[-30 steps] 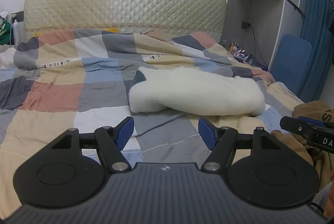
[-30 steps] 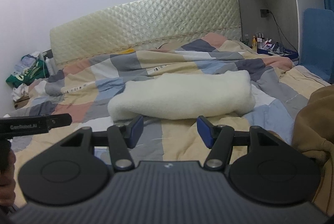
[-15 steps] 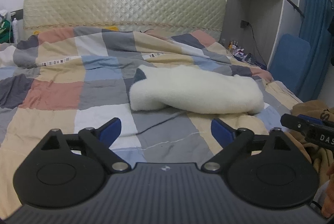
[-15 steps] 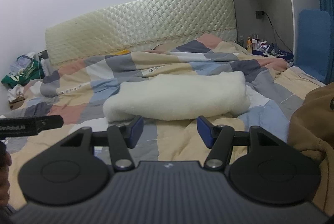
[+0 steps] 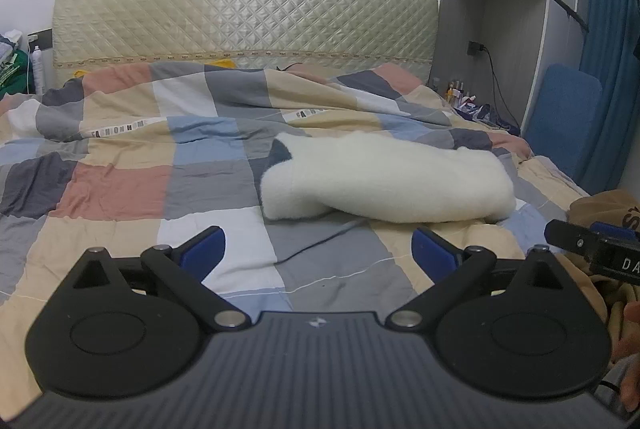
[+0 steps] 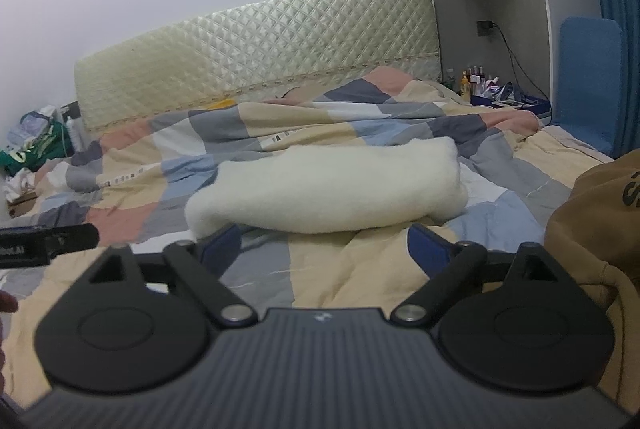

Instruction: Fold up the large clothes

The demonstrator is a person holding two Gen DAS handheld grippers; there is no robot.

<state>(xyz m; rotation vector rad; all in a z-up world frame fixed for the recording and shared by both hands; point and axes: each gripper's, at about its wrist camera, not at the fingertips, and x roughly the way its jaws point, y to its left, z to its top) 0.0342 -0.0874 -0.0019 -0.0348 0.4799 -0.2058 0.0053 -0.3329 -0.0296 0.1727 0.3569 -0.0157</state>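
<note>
Bedding filled most of both views: a checked quilt (image 5: 168, 189) in grey, beige, pink, blue and white patches lay rumpled across the bed, running back to a quilted cream headboard (image 5: 244, 17) against a pale wall. Grey shelving (image 5: 492, 29) stood to the right of the headboard, with a blue curtain (image 5: 612, 49) beyond it and a blue padded panel (image 6: 590, 81) leaning beside the bed. On the quilt, near the middle of the bed, rested a white fleecy garment (image 5: 384, 185), folded into a thick oblong bundle with a dark lining showing at its left end. A brown garment (image 6: 592, 229) with dark lettering lay bunched at the near right edge of the bed, well apart from the white bundle. The left gripper (image 5: 318, 249) hovered over the quilt just short of the white bundle, its blue-tipped fingers (image 5: 202, 249) spread wide with nothing between them. The right gripper (image 6: 326, 249) hung likewise above the quilt, its fingers (image 6: 430, 247) also spread wide and empty, the left one close under the bundle's near edge in that view. Small bottles (image 6: 474, 75) crowded a low surface by the shelving, and a heap of green and white clutter (image 6: 28, 145) sat left of the bed.
</note>
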